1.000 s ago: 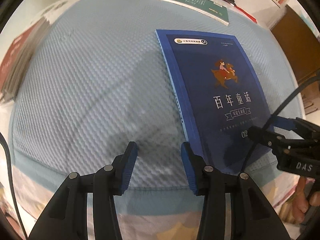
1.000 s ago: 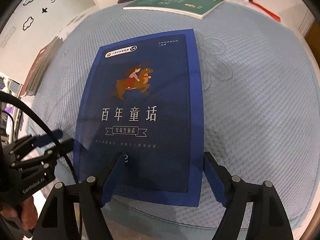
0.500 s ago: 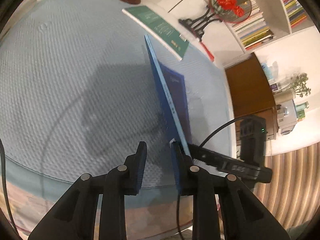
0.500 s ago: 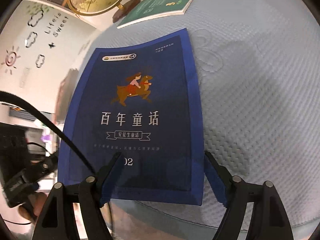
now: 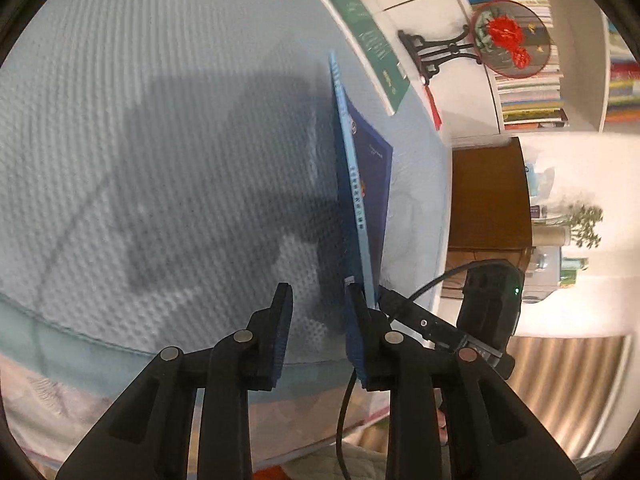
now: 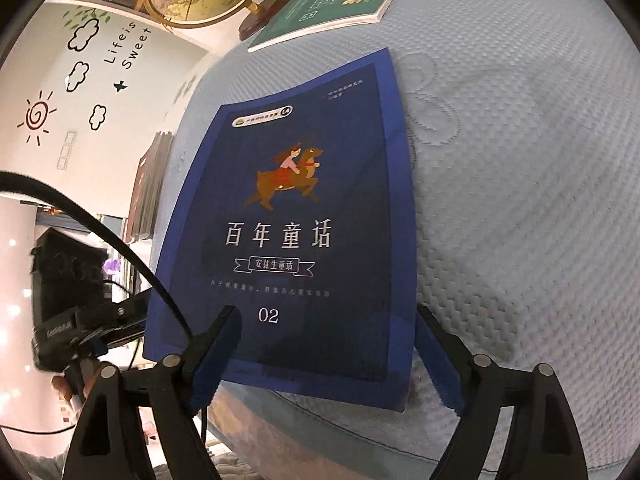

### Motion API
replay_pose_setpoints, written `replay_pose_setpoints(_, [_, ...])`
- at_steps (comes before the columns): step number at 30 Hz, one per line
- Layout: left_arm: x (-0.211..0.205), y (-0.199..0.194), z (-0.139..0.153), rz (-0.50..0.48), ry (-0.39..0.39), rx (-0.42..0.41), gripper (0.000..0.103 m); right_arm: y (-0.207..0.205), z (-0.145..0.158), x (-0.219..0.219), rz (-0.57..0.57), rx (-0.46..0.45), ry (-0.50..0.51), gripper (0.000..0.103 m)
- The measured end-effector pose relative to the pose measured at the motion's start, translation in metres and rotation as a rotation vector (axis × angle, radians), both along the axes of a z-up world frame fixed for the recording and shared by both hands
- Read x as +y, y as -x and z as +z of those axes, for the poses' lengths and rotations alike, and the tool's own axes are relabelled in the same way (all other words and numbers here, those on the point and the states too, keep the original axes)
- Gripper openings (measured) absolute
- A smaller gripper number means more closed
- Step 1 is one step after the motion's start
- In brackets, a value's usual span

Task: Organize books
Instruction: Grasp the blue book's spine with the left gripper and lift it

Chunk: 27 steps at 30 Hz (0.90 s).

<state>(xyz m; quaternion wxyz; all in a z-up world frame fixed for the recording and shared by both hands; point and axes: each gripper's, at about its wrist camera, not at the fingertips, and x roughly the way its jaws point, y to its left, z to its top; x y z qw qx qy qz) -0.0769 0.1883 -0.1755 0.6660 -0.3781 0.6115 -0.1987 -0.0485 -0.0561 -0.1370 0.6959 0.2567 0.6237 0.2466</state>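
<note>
The thin dark-blue paperback book [image 6: 296,216] at frame centre is tilted up off the pale-blue quilted mattress [image 6: 520,184], apparently propped by the opening, empty left gripper [image 5: 316,332], so the opening right gripper [image 6: 324,356] can straddle its lower edge.

both grippers angled downward, close together

left gripper [image 5: 318,334] has a narrow gap, jaws opening, nothing between its pads; right gripper [image 6: 326,354] spreads wide, jaws opening; fingers [image 6: 76,386] of a hand grip the left handle.
</note>
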Motion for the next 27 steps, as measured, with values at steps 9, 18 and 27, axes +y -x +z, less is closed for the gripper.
replay_pose_setpoints(9, [0.021, 0.015, -0.023, 0.122, 0.192, 0.102, 0.032, -0.001, 0.000, 0.007, 0.035, -0.013, 0.010, 0.087])
replay_pose_setpoints(18, [0.026, 0.029, -0.035, 0.179, 0.230, 0.121, 0.033, -0.002, 0.000, 0.009, 0.074, -0.014, 0.018, 0.087])
replay_pose_setpoints(27, [0.027, 0.038, -0.011, 0.124, -0.107, 0.068, 0.036, 0.004, 0.012, 0.043, 0.174, -0.097, 0.262, 0.079])
